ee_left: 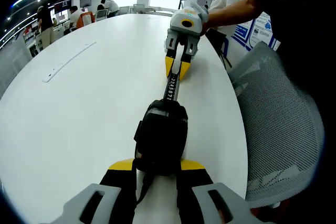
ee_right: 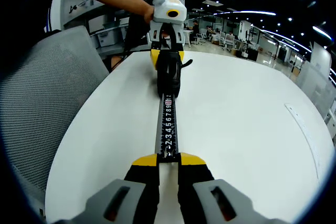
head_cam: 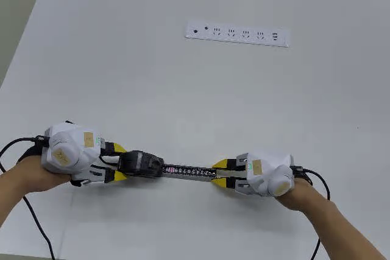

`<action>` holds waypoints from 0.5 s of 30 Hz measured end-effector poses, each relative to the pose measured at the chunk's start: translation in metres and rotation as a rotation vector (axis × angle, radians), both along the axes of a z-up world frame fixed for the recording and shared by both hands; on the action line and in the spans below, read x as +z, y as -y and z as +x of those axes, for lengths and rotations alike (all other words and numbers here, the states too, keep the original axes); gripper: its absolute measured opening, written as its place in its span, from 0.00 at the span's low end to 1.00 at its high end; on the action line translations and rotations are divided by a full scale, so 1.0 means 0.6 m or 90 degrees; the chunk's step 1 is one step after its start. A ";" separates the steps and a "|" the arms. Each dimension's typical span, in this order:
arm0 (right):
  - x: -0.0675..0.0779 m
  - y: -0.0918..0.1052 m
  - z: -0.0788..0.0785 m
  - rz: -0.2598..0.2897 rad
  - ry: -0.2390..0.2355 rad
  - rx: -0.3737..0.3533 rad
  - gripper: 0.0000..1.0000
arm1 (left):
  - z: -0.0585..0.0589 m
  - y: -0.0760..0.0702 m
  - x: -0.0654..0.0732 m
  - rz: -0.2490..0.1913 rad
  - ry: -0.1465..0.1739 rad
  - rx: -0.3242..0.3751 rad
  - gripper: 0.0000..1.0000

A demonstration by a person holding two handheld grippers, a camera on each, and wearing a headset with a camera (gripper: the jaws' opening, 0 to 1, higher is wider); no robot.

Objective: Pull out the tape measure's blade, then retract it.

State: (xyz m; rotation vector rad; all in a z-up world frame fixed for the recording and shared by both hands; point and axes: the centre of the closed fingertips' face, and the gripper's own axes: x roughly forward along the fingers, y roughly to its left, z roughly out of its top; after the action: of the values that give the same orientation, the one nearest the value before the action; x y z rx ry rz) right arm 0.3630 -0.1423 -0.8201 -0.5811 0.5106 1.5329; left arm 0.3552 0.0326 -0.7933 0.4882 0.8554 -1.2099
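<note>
My left gripper point(head_cam: 119, 161) is clamped on the two sides of the black case point(head_cam: 141, 164) of the tape measure, and my right gripper point(head_cam: 220, 173) is closed on the tip of the blade point(head_cam: 189, 170). Only a short length of blade is out, so I judge that the pull is not finished.

To do it well, I want to move the right gripper straight away from the case, in one line with the blade, so that the blade does not twist or kink. The left gripper should hold the case firm and low on the white table point(head_cam: 183, 89). For the return, I think it is better to lead the tip back slowly than to let it snap in.

The case sits directly in front of the left gripper, between its yellow tips. From there the blade runs straight ahead into the right gripper. A power strip point(head_cam: 237, 33) lies well beyond both grippers.
</note>
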 end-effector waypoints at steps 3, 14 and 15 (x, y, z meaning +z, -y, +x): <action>-0.001 0.007 0.000 -0.002 -0.001 -0.002 0.10 | 0.000 0.000 0.000 0.000 0.000 0.001 0.26; 0.000 0.024 0.001 -0.003 0.003 0.001 0.10 | -0.001 0.001 0.000 0.001 0.000 0.001 0.26; 0.000 0.025 0.001 -0.003 0.003 0.000 0.10 | 0.000 0.001 0.000 0.001 0.000 0.001 0.26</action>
State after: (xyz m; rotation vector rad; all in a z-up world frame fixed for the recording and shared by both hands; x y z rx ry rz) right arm 0.3636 -0.1576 -0.8202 -0.5886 0.5111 1.5308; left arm 0.3549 0.0319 -0.7932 0.4882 0.8563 -1.2075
